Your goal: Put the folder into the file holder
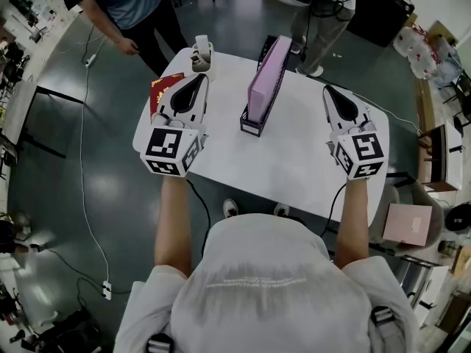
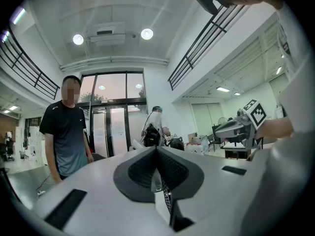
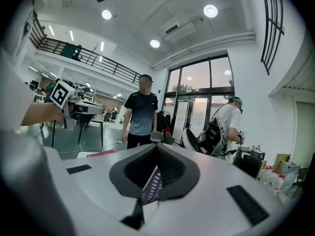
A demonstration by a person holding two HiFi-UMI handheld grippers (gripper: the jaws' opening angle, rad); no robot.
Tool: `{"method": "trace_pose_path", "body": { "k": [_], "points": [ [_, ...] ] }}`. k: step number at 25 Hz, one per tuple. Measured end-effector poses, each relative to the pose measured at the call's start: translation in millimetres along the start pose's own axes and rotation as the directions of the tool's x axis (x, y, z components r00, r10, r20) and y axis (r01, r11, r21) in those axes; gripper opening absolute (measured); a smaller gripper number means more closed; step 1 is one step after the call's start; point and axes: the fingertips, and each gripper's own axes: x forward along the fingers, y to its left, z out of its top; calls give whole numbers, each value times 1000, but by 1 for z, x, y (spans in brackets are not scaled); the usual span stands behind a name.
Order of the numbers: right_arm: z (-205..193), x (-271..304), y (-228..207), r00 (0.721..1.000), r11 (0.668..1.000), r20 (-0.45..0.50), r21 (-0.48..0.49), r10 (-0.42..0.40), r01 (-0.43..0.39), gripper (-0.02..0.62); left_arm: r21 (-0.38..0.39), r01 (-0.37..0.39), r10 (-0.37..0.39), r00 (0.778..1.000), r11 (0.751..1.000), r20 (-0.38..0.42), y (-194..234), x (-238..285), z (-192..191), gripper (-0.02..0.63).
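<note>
Folder [image 1: 266,79], pink, upright inside black mesh file holder [image 1: 251,126], middle of white table [image 1: 294,168]. Left gripper [image 1: 196,79] hovers left of holder, apart from it, jaws pressed together, nothing between. Right gripper [image 1: 329,90] right of holder, apart, jaws closed too, empty. Red booklet [image 1: 162,88] on table, partly hidden by left gripper. Person [image 1: 132,6] stands past far table edge.

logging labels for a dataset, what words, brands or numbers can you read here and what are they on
No text reads clearly in any view.
Pale print on the back of the person's shirt: too faint to read.
Gold mark on the red booklet: too small to read.
On the left gripper and right gripper, square markers: patterns, no letters.
</note>
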Motion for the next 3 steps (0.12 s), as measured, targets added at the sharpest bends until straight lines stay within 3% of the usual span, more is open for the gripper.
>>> {"method": "trace_pose_path", "body": {
  "k": [3],
  "points": [
    [-1,2,2,1000,1000,-1,0,0,0,26,0,2,-2,1000,1000,-3,2,1,-2,15]
  ]
}}
